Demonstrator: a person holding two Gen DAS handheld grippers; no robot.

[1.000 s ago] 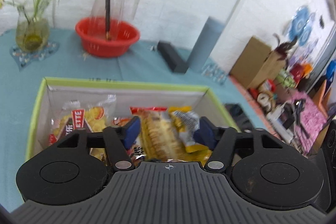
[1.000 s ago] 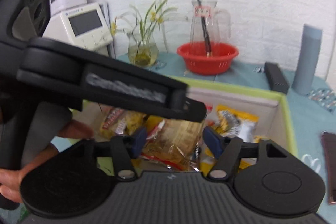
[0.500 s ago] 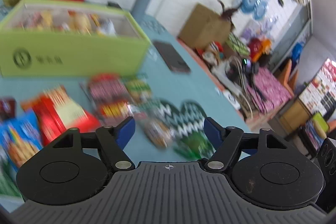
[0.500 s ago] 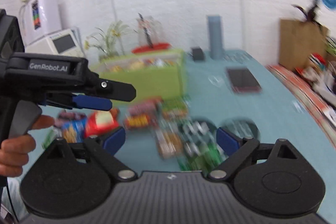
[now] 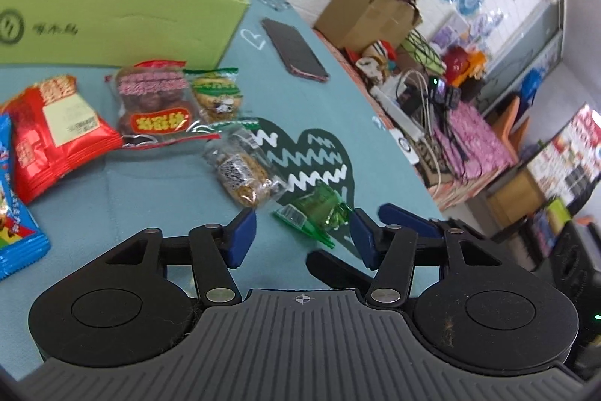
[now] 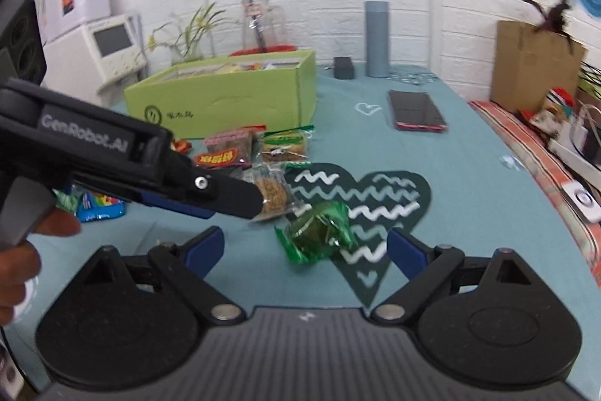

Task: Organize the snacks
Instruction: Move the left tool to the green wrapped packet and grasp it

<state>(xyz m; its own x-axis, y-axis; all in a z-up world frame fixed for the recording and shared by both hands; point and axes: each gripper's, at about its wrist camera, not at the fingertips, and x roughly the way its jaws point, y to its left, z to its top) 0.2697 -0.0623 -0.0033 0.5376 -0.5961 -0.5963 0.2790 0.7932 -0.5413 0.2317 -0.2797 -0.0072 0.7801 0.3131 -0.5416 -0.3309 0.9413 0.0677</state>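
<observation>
A green foil snack [image 5: 317,209] [image 6: 319,232] lies on the teal tablecloth, just ahead of both grippers. My left gripper [image 5: 302,237] is open and empty, close above it. My right gripper [image 6: 306,247] is open and empty, the green snack between its fingertips' line. The left gripper's body [image 6: 112,153] crosses the left of the right wrist view. A clear-wrapped brown biscuit [image 5: 240,175] [image 6: 272,190], a red-labelled packet [image 5: 154,100], a green-trimmed biscuit [image 5: 216,93], a red bag [image 5: 52,130] and a blue bag [image 5: 15,209] lie nearby. The green box [image 5: 112,14] [image 6: 233,96] holds several snacks.
A dark heart-shaped mat [image 6: 360,205] lies under the green snack. A phone [image 6: 417,111] lies to the right. A grey cylinder [image 6: 376,38], a black block [image 6: 343,67], a jug in a red basket [image 6: 259,25] and a flower vase [image 6: 188,40] stand behind. The table's right edge [image 6: 526,168] borders clutter.
Both grippers came away from the green box, swung back and down over the loose snacks, and now sit low at the green foil snack. Both stay open and empty.
</observation>
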